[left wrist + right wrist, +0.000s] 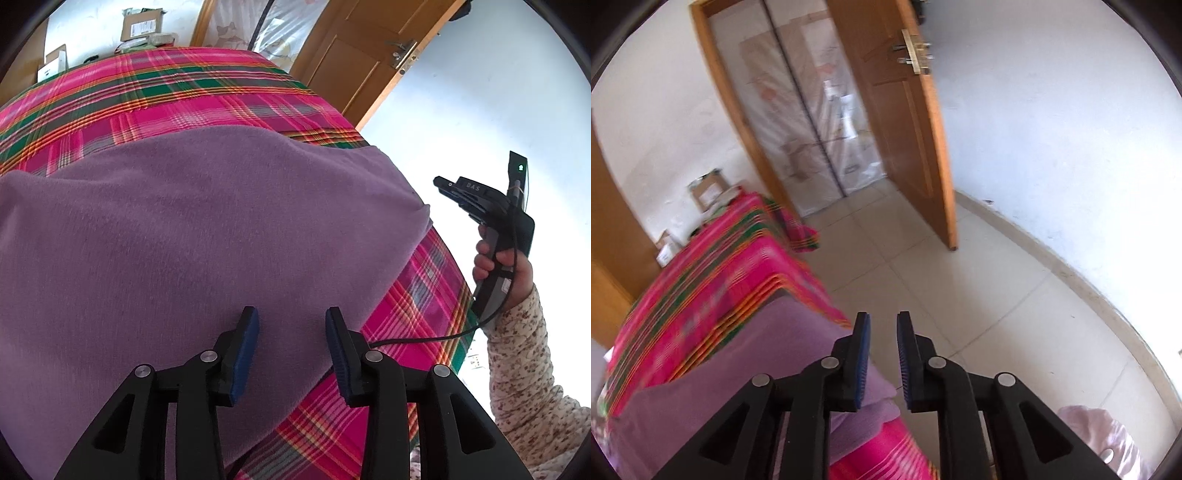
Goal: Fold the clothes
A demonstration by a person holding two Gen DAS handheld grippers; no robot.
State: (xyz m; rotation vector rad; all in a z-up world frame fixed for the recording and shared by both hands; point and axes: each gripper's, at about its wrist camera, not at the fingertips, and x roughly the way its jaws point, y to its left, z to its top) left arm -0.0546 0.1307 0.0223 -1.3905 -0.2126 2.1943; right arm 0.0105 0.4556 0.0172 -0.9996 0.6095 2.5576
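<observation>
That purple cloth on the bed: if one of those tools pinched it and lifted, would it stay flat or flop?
The purple cloth would probably flop: it drapes softly over the plaid sheet with rounded folds. It looks like a fuzzy knit, so likely grippy rather than slippery. It seems light, though doubled layers may add some weight.

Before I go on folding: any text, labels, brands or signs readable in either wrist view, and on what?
"DAS", or close to it, small and seemingly mirrored: on the black body of the right gripper, seen in the left wrist view.
Shipping label on the cardboard box beyond the plaid cover: print too small to read.
Right wrist view: box labels blurred; nothing legible.
</observation>
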